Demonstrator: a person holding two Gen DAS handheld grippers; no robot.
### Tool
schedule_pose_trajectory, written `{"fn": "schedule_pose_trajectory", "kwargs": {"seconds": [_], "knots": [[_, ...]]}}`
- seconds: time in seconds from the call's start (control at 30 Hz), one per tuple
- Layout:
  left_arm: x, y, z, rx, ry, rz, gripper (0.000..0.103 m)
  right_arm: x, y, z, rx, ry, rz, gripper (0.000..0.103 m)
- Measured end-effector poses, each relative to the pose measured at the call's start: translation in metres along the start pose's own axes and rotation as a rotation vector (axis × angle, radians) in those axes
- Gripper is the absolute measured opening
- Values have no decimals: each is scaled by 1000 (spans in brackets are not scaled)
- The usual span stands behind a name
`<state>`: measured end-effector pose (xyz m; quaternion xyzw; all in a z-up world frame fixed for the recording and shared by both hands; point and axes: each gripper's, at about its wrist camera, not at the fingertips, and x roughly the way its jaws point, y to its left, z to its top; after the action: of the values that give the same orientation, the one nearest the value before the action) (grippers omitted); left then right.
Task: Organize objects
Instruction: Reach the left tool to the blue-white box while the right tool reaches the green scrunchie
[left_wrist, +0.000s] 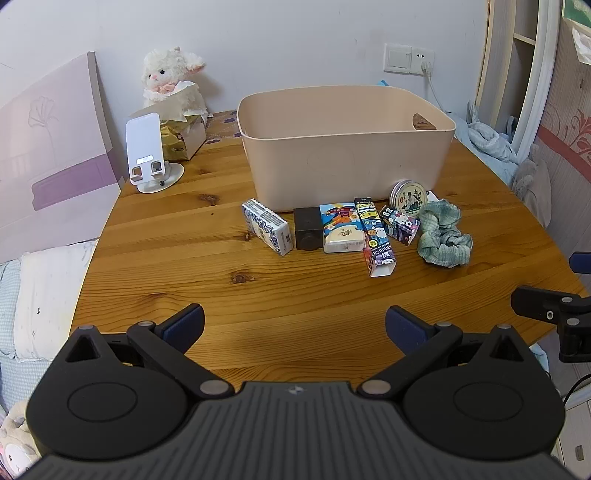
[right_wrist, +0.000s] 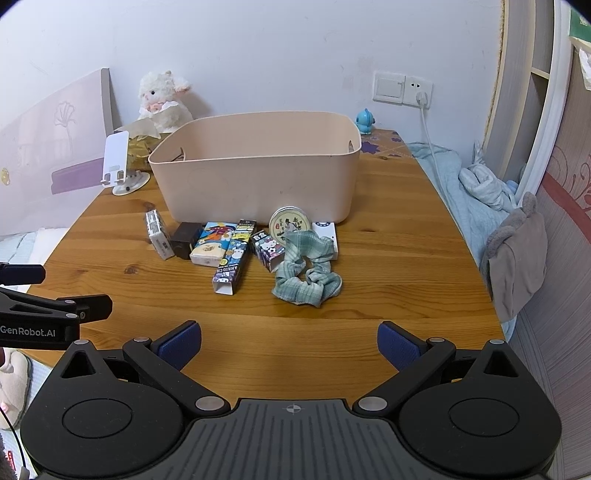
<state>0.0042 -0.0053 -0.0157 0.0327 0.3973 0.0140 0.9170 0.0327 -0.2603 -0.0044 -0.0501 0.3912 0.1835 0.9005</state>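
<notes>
A beige plastic bin (left_wrist: 343, 147) (right_wrist: 258, 173) stands on the wooden table (left_wrist: 184, 266) (right_wrist: 388, 266). In a row before it lie a blue-white box (left_wrist: 265, 226) (right_wrist: 159, 234), a dark brown block (left_wrist: 307, 229) (right_wrist: 184, 239), a cartoon tissue pack (left_wrist: 341, 228) (right_wrist: 211, 243), a long cartoon box (left_wrist: 373, 236) (right_wrist: 234, 258), a small kitty box (left_wrist: 400, 226) (right_wrist: 269, 250), a round tin (left_wrist: 408, 198) (right_wrist: 289, 224), a white card box (right_wrist: 327, 236) and a green scrunchie (left_wrist: 443, 232) (right_wrist: 306, 269). My left gripper (left_wrist: 294, 325) and right gripper (right_wrist: 290, 341) are both open and empty, over the table's near part.
A white phone stand (left_wrist: 147, 155) (right_wrist: 120, 166), a tissue box (left_wrist: 184, 136) and a plush lamb (left_wrist: 173, 81) (right_wrist: 160, 99) stand at the back left. A blue figurine (right_wrist: 365, 121) stands at the back right. Bedding (right_wrist: 476, 192) lies off the right edge.
</notes>
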Motion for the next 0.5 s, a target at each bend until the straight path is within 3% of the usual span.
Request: {"fn": "schedule_pose_trajectory", "kwargs": {"seconds": [0.5], "knots": [[4, 0, 2, 0, 13, -2, 103, 2, 2, 3, -11, 18, -3, 103]]}}
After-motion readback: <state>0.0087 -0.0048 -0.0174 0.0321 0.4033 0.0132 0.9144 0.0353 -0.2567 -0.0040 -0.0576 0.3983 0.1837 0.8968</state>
